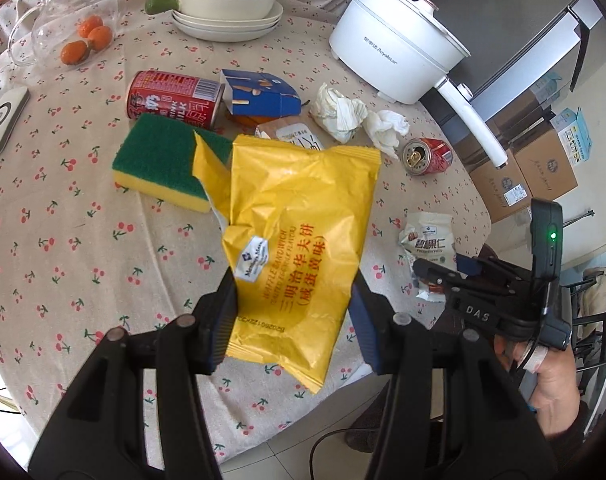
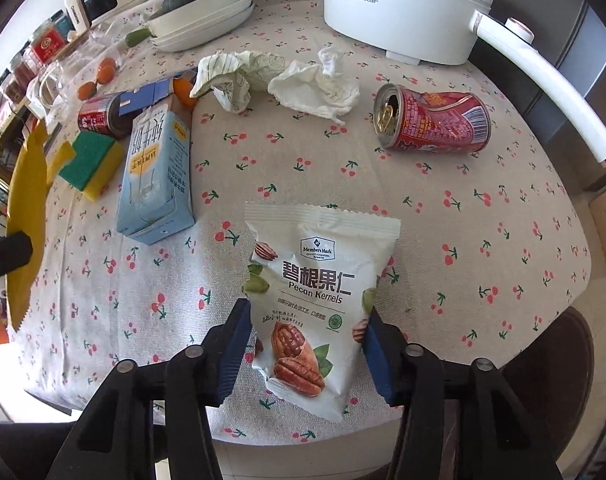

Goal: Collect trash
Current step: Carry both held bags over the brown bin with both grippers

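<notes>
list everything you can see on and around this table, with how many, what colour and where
yellow wrapper: 1, yellow, in the left gripper
pecan packet: 1, white, in the right gripper
cans: 2, red, lying on their sides
sponge: 1, green and yellow, mid-table
milk carton: 1, pale blue, lying flat
blue box: 1, by the far can
crumpled tissues: 2, white, near the pot
electric pot: 1, white, far right
plates with squash: stack, cream, far edge
oranges: 3, under glass jar
tablecloth: 1, cherry print
left gripper: black, blue pads
right gripper: black, blue pads
</notes>
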{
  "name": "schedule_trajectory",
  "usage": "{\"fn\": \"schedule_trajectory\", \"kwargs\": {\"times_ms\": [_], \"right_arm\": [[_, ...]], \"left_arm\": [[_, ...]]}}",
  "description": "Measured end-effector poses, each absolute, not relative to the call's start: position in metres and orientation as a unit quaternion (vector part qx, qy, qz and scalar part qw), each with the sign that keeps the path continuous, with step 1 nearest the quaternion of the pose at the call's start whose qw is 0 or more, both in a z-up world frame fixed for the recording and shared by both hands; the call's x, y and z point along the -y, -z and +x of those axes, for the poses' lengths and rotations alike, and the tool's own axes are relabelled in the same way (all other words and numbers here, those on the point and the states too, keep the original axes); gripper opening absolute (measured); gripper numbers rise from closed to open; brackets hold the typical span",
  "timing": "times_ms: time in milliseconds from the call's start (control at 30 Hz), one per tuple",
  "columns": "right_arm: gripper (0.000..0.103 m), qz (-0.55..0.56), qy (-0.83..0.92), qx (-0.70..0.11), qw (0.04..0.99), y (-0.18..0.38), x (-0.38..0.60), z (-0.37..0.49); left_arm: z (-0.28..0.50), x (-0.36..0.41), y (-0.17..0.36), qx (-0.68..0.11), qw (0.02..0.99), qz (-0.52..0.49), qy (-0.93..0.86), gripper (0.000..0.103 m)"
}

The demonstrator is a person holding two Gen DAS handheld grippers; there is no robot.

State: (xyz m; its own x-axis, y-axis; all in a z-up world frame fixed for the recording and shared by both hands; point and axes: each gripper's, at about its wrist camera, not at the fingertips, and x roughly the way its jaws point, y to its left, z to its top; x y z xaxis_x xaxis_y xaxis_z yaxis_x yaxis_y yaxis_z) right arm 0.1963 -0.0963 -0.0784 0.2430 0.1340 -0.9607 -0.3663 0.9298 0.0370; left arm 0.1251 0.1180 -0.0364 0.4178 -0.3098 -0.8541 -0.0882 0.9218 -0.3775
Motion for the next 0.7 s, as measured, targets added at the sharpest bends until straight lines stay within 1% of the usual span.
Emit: {"fn": "schedule_trajectory", "kwargs": {"times_ms": [300, 700], "right_arm": [[0.047, -0.053, -0.147, -0.581, 0.798, 0.053, 0.143, 0.185], [0.047, -0.028, -0.112, -0.567, 0.815, 0.031, 0.228, 0.158]], "left_arm": [[0.123, -0.089, 0.033, -0.532, 0.825, -0.166, 0.093, 0.054], [0.137, 0.005, 0.035, -0.539, 0.818, -0.114, 0.163, 0.054]]}}
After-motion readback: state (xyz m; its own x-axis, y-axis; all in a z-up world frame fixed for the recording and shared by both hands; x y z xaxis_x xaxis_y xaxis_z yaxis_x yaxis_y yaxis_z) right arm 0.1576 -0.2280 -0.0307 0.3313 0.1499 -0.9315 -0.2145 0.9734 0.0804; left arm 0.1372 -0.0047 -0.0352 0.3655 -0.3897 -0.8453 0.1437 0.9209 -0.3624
